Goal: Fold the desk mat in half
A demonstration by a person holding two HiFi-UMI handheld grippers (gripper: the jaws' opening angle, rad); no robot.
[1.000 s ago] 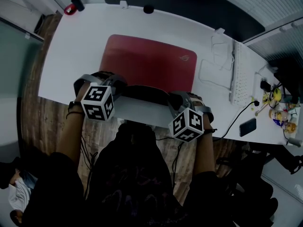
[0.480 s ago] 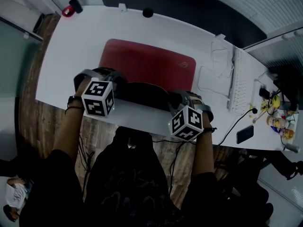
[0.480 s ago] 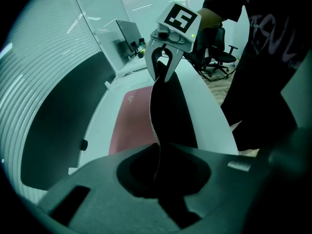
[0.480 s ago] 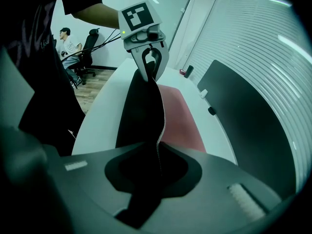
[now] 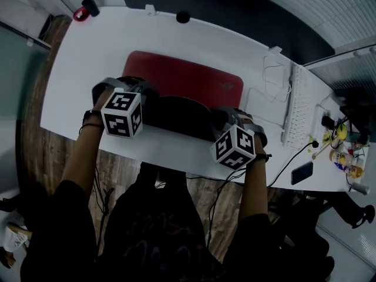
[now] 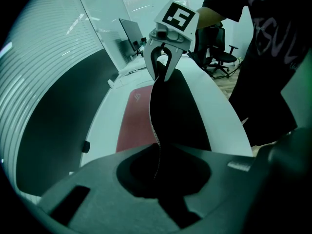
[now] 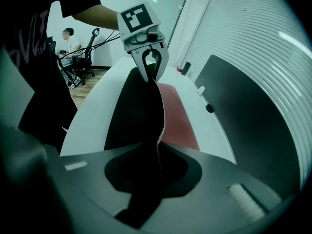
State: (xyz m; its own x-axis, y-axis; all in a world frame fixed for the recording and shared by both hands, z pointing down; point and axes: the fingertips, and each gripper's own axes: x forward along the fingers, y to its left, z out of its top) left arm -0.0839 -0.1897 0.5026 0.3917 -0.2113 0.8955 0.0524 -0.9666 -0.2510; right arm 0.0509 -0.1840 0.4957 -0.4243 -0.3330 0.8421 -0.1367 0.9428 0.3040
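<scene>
Mat: the desk mat [image 5: 194, 75] lay on the white desk [image 5: 76, 57]; its far part was flat with the red face up; its near edge was raised off the desk, and the black underside showed between our two grippers.
Left gripper: the left gripper [image 6: 157, 150] was clenched on the near edge of the mat towards its left corner; the thin stitched edge ran straight in between the pads.
Right gripper: the right gripper [image 7: 158, 147] was clenched on the same edge towards the right corner; the mat hung in a curve from one grip to the other.
Done: we judged the pick-up finished; the lifted edge stood over the near part of the red face, so the fold was begun but not far gone.
Left to do: the edge had not reached the far edge, and a broad band of red was uncovered; we judged that it needed carrying across, lining up with the far edge, laying down and letting go.
Care: we judged that both corners ought to travel evenly, or the halves would lie askew.
Nearby: a keyboard [image 5: 296, 107] and a phone [image 5: 301, 173] lay to the right, apart from the mat.
</scene>
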